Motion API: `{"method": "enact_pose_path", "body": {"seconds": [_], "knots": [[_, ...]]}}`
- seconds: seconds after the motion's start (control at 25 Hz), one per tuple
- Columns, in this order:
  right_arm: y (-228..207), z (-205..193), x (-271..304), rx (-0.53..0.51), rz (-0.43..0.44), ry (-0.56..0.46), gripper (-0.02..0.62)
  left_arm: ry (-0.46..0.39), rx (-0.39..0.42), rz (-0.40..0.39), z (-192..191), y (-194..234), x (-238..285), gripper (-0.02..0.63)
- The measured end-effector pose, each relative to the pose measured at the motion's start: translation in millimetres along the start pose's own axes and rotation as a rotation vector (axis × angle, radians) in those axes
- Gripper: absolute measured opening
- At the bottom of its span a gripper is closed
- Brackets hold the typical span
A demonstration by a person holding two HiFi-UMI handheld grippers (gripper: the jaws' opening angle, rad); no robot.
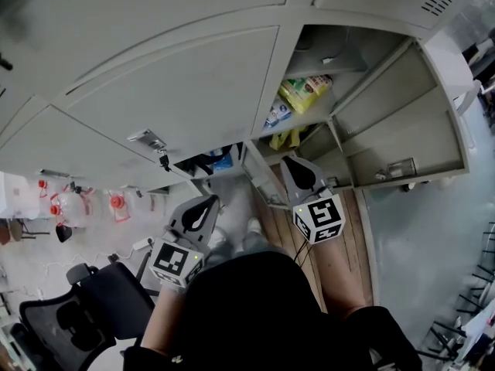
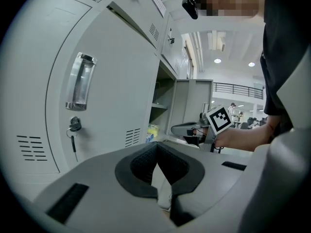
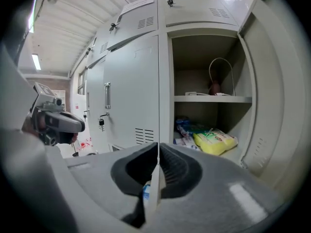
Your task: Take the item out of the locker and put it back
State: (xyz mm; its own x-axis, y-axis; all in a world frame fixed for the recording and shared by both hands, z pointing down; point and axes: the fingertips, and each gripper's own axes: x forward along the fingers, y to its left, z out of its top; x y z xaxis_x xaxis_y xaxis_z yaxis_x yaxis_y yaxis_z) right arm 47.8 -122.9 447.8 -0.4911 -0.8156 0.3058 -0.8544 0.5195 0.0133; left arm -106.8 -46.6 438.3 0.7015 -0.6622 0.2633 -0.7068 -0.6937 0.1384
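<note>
both forearms reach forward from the waist, each hand carrying a gripper aimed at the bank of grey lockers and tipped slightly below level. the right gripper (image 1: pixel 298 168) is out in front of the open locker (image 1: pixel 363 52), outside its frame, with its jaws clenched into one thin line and no item seen clamped between the pads. the left gripper (image 1: pixel 203 207) is lower and further left in the head view, facing the closed door (image 2: pixel 112 81) next to the open compartment. its jaw tips meet, with a narrow wedge of gap nearer the camera, and it grasps nothing. a key (image 2: pixel 74 125) hangs in that door's lock below a metal handle (image 2: pixel 80 81).

the yellow packet (image 3: pixel 215 142) is inside the open locker, lying flat in the space beneath the shelf (image 3: pixel 214 99). its long axis runs across the compartment, angled a little, with one end toward the opening. it carries a green label, but the print is too small to read. blue-and-white packets (image 3: pixel 187 130) lie just beside it, toward the left wall, and their writing is also illegible. a looped pale cable (image 3: pixel 221 76) stands on the shelf above. the only clear marking is the black-and-white square pattern on the right gripper's marker cube (image 2: pixel 218 119).
</note>
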Motion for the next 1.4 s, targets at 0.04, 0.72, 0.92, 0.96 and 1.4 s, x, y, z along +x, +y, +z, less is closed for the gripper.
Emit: {"method": "enact_pose_path", "body": {"seconds": [0.04,0.72,0.92,0.96,1.4], "knots": [[3,1,-3,0.0,0.001,0.001,0.008,-0.003,0.002,-0.01,2,-1,1,0.011],[41,3,-56,0.009,-0.027,-0.007,0.006,-0.027,0.041,-0.147,13,-19,14,0.011],[47,1,-67,0.013,-0.036,-0.014,0.006,-0.033,0.038,-0.163,12,-24,13,0.011],[48,0,-69,0.013,-0.036,-0.013,0.006,-0.035,0.038,-0.164,12,-25,13,0.011],[56,-1,-76,0.014,-0.029,-0.015,0.006,-0.039,0.032,-0.169,12,-29,12,0.011]]}}
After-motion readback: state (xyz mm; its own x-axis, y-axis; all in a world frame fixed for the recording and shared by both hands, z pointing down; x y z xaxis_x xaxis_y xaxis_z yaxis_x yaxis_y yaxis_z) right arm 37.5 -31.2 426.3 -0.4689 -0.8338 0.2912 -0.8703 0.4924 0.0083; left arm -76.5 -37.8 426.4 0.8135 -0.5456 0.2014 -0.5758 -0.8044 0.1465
